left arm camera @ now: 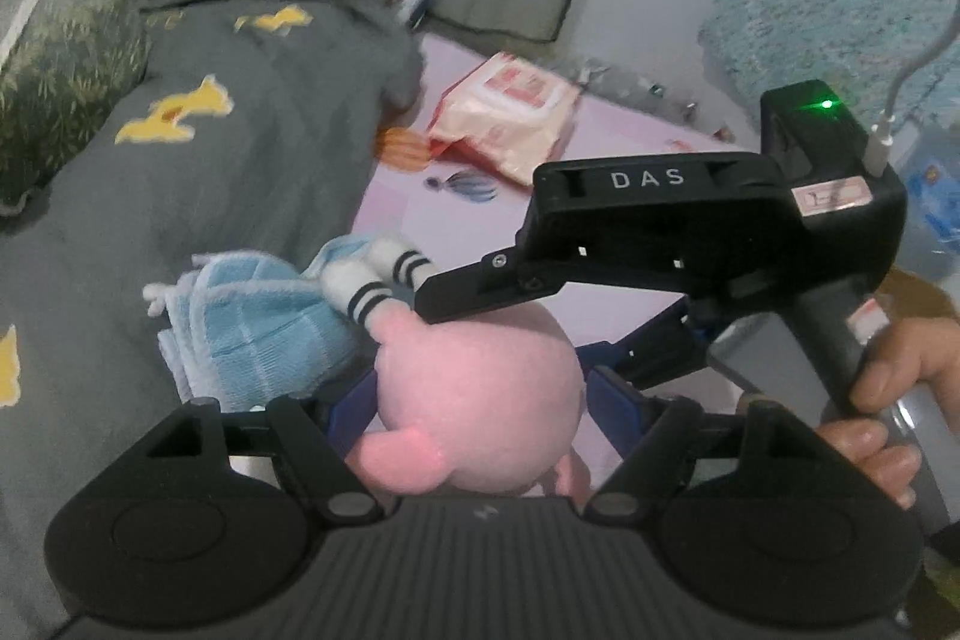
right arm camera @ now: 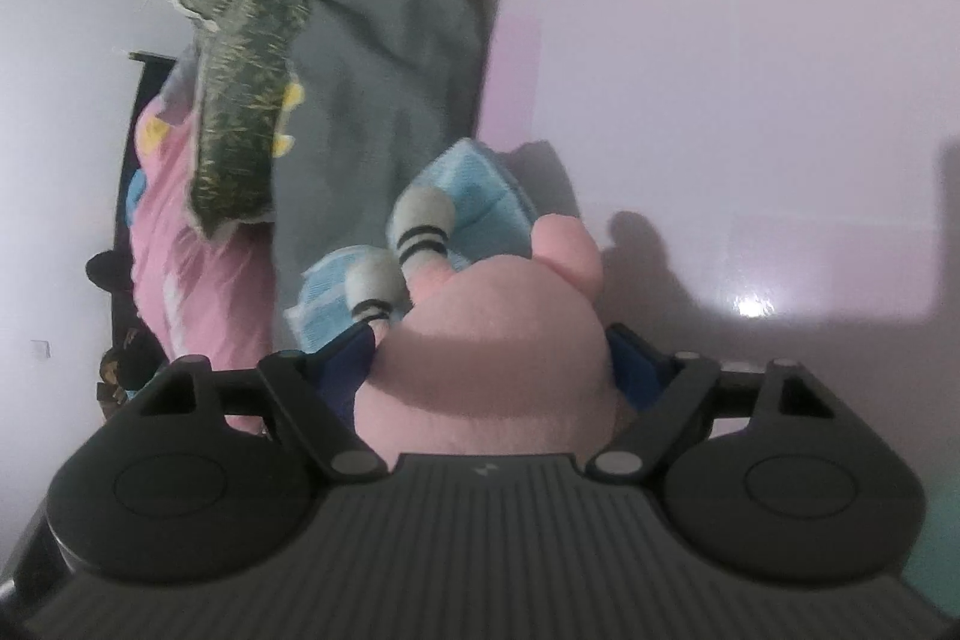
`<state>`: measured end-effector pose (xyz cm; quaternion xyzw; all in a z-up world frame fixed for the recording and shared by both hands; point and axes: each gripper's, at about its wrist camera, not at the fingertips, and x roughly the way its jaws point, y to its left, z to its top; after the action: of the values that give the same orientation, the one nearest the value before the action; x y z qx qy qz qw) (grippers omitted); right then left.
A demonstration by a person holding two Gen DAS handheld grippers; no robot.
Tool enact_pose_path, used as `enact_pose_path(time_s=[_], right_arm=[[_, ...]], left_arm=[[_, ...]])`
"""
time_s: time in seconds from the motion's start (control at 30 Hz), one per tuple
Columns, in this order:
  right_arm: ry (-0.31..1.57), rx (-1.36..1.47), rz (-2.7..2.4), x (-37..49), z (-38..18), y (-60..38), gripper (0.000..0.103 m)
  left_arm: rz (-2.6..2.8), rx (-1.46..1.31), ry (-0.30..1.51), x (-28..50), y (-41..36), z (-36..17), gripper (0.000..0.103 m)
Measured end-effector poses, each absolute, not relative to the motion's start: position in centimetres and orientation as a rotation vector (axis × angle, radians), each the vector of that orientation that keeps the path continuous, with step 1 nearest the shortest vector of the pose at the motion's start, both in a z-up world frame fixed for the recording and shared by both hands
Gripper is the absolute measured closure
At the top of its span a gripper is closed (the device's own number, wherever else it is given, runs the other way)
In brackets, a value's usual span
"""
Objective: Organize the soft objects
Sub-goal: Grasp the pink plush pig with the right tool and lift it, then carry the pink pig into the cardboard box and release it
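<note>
Left wrist view: the pink plush toy (left arm camera: pixel 474 388) sits between the blue pads of the left gripper (left arm camera: pixel 480 400), which press its sides and hold it. The right gripper (left arm camera: pixel 540 334) reaches in from the right, one finger lying on the toy's top; a hand (left arm camera: pixel 882 400) grips its handle. A blue cloth (left arm camera: pixel 252 322) lies just beyond, against the grey blanket (left arm camera: pixel 240 148).

Right wrist view: the toy fills the right gripper's wide jaws, both pads touching its flanks. The lilac sheet (right arm camera: pixel 750 100) lies beyond it.

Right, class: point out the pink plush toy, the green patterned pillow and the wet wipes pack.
pink plush toy (right arm camera: pixel 504 340), right wrist view, on its round body
green patterned pillow (right arm camera: pixel 246 100), right wrist view, its middle
wet wipes pack (left arm camera: pixel 510 112), left wrist view, top face
</note>
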<state>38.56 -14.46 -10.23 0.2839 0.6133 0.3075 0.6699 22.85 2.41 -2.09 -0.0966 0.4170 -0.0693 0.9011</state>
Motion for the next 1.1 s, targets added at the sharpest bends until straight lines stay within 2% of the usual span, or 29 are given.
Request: enact_pose_path(time_s=[0.43, 0.57, 0.7, 0.87, 1.1], right_arm=[[1.138, 0.723, 0.681, 29.5, -1.5, -26.6, 0.022], [1.051, 0.768, 0.611, 25.4, -0.1, -33.0, 0.022], [0.958, 0.766, 0.479, 21.4, 1.1, -40.3, 0.022], [0.870, 0.564, 0.233, 17.2, 3.2, -47.5, 0.022], [0.983, 0.105, -0.088, 17.3, -0.4, -50.1, 0.022]], left_arm=[[-0.402, -0.139, 0.701, 15.9, -6.5, 5.1, 0.025], [-0.497, -0.123, 0.685, 14.3, -10.0, 5.5, 0.020], [-0.537, -0.105, 0.697, 13.2, -11.9, 4.9, 0.020], [-0.533, -0.121, 0.732, 12.9, -11.4, 3.5, 0.020], [-0.485, -0.211, 0.781, 12.5, -8.6, 2.2, 0.020]])
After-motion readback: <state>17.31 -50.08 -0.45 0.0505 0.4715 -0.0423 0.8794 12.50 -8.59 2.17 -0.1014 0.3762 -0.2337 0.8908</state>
